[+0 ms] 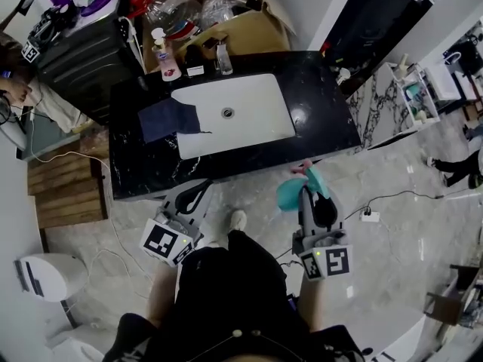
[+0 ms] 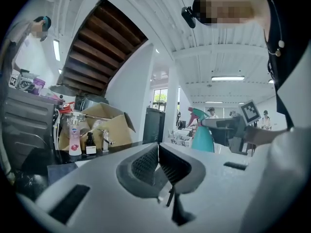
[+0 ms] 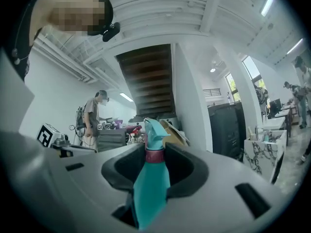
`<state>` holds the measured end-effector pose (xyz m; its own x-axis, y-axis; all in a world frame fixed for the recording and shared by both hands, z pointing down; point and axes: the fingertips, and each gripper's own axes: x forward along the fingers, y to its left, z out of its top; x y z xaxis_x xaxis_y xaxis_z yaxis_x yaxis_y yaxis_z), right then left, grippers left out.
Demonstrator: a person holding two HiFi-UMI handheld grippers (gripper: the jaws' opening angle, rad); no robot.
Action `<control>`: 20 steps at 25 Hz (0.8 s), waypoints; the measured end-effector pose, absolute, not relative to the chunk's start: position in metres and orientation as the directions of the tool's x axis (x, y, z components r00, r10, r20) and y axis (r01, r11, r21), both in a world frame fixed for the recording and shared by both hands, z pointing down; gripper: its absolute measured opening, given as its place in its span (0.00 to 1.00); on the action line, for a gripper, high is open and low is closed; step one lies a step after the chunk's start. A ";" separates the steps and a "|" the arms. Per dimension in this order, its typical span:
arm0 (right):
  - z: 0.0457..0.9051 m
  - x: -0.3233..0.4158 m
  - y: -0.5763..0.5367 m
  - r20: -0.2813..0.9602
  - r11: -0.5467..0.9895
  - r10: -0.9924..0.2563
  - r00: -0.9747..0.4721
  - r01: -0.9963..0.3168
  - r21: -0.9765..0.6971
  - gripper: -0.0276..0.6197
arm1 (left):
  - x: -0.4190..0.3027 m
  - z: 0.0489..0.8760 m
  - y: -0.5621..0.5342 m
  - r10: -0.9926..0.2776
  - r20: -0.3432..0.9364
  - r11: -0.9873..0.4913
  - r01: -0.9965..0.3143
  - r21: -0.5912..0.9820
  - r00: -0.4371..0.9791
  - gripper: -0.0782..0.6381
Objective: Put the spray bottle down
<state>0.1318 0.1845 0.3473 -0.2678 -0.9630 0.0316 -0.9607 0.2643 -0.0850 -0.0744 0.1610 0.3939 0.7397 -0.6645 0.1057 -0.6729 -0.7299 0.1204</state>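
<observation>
Dark-clothed person (image 1: 226,292) lowest in the head view, both tools thrust out toward a black desk (image 1: 324,127) with a white sink (image 1: 260,108). On the right side, the right hand-held gripper (image 1: 306,191) clamped on a teal spray bottle (image 1: 289,194), carried in the air short of the desk edge and not yet set down. Alongside, the left hand-held gripper (image 1: 198,193), well apart from the bottle. Ahead of the left one, a dark blue cloth (image 1: 167,119) draped over the sink's rim. Ahead of the right one, bare desk, likely the landing spot.

Seen from the left hand-held gripper (image 2: 158,161): ribbed pads pressed together on nothing, probably kept closed and idle to stay out of the way. Off to its right, the spray bottle (image 2: 201,136), upright with nozzle on top, in the other tool's grasp.

Seen from the right hand-held gripper (image 3: 154,154): jaws spread wide round the spray bottle (image 3: 149,188), gripping just under the pink collar (image 3: 155,155), spray head poking up past the tips. Kept upright, seemingly so the base can meet the desk flat.
</observation>
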 end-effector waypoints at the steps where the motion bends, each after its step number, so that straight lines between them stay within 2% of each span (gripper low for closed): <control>1: 0.348 0.135 0.178 0.033 0.272 -0.961 -0.276 -0.958 -0.087 0.25 | -0.071 0.394 0.156 -0.670 0.110 -0.724 -0.679 0.121 0.734 0.12; 20: 0.357 0.173 0.107 0.005 0.283 -0.958 -0.286 -0.952 -0.119 0.25 | -0.045 0.407 0.091 -0.680 0.167 -0.701 -0.700 0.139 0.714 0.12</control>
<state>0.1728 0.1069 0.3570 -0.2857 -0.9583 0.0050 -0.9517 0.2831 -0.1187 -0.0450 0.0911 0.4073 0.7137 -0.6802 0.1672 -0.7001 -0.7005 0.1385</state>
